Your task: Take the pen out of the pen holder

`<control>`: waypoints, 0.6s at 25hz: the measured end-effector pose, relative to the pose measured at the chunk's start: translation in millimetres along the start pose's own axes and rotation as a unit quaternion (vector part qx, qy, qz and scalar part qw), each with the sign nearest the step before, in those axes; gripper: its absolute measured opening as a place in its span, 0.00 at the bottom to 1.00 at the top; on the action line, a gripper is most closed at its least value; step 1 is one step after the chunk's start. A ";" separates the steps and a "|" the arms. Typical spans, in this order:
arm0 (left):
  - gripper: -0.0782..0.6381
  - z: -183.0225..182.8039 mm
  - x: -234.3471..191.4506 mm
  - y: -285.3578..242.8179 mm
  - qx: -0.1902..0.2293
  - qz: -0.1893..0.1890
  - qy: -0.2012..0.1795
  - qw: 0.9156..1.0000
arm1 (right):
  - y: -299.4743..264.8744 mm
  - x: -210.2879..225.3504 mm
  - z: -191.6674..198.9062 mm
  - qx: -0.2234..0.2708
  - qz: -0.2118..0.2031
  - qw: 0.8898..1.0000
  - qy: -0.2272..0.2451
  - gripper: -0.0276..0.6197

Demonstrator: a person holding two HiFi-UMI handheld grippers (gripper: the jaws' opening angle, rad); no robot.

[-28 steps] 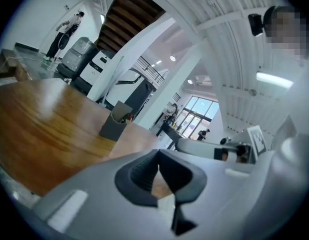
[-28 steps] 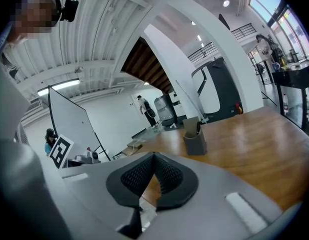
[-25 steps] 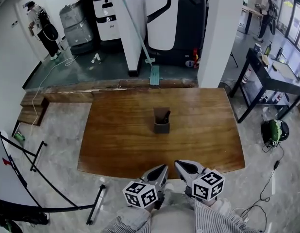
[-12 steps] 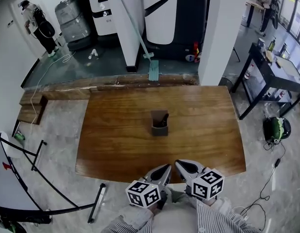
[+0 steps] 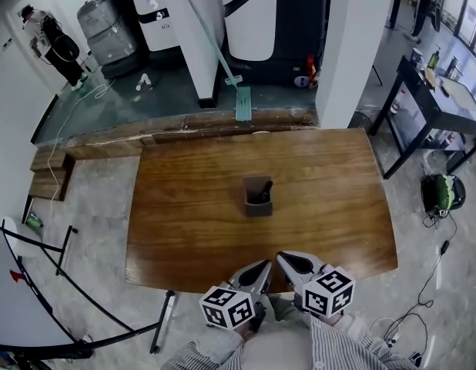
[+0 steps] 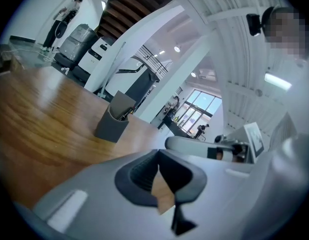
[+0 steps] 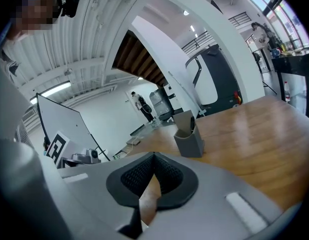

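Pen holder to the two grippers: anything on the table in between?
Nothing. Only bare wooden table lies between the pen holder and the left gripper and right gripper; the head view shows it, both gripper views agree.
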State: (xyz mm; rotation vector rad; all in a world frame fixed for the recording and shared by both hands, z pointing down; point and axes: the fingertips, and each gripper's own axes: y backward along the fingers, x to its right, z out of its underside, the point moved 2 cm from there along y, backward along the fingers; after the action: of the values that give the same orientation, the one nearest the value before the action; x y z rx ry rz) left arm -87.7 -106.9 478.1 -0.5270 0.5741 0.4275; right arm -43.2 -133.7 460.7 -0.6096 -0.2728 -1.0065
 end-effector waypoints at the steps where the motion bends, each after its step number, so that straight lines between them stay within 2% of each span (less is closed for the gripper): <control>1: 0.12 -2.5 -3.3 0.0 -0.001 -0.001 0.002 1.000 | -3.1 -1.4 -0.5 -0.001 -0.001 1.000 -0.001 0.04; 6: 0.12 -20.6 -12.2 -3.7 0.006 0.013 0.019 1.000 | -14.1 -0.5 -9.3 0.002 0.001 1.000 -0.007 0.04; 10: 0.12 -37.1 -18.6 -13.1 0.014 0.023 0.013 1.000 | -21.4 9.1 -18.2 0.009 0.007 1.000 -0.013 0.04; 15: 0.12 -55.2 -35.8 -30.5 0.023 0.019 0.021 0.999 | -32.8 26.9 -27.1 0.010 0.016 1.000 -0.023 0.04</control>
State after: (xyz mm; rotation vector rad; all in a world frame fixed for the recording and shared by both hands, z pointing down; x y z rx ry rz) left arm -121.1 -170.9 470.8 -0.4831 0.6329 0.4401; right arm -58.8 -181.5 463.5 -0.6172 -0.3129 -0.9583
